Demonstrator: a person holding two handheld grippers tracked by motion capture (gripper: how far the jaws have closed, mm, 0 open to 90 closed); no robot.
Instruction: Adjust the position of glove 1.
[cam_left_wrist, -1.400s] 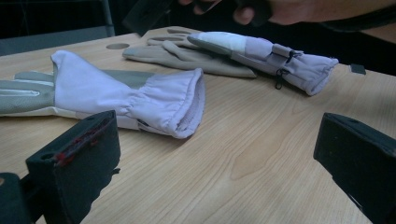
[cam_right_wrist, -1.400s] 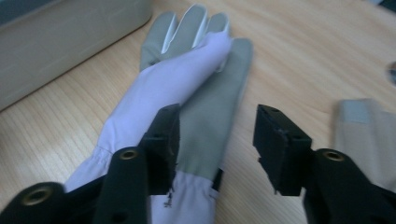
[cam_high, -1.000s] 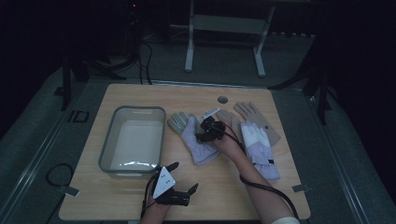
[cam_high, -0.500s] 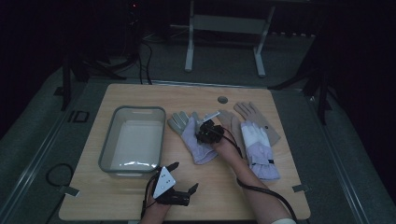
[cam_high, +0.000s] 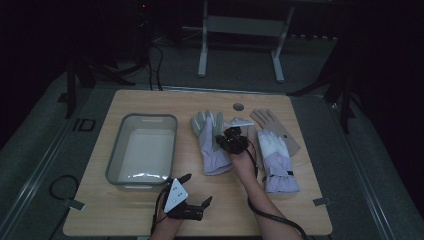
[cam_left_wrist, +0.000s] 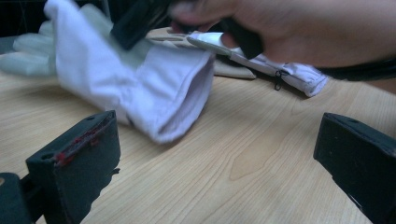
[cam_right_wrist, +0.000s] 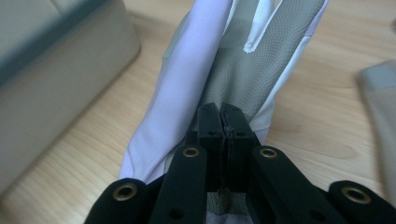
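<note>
The pale lilac fabric glove with grey fingers (cam_high: 212, 145) lies near the middle of the light wooden table (cam_high: 300, 200), just right of the grey plastic tub (cam_high: 142, 150) and left of a second lilac glove (cam_high: 277, 160) that rests on a beige glove (cam_high: 272, 122). The right gripper (cam_high: 231, 141) is over the first glove's right edge; its jaws have just been closing, and in the right gripper view the two black jaws (cam_right_wrist: 223, 128) stand pressed together on a fold of the glove's fabric (cam_right_wrist: 243, 70) (the grey dotted palm side shows past them). In the left gripper view part of this glove (cam_left_wrist: 140, 88) looks raised off the wood, its cuff hanging open. The left gripper (cam_high: 192, 207) rests at the table's near edge, well apart from the gloves, its jaws spread wide with only bare tabletop between them
</note>
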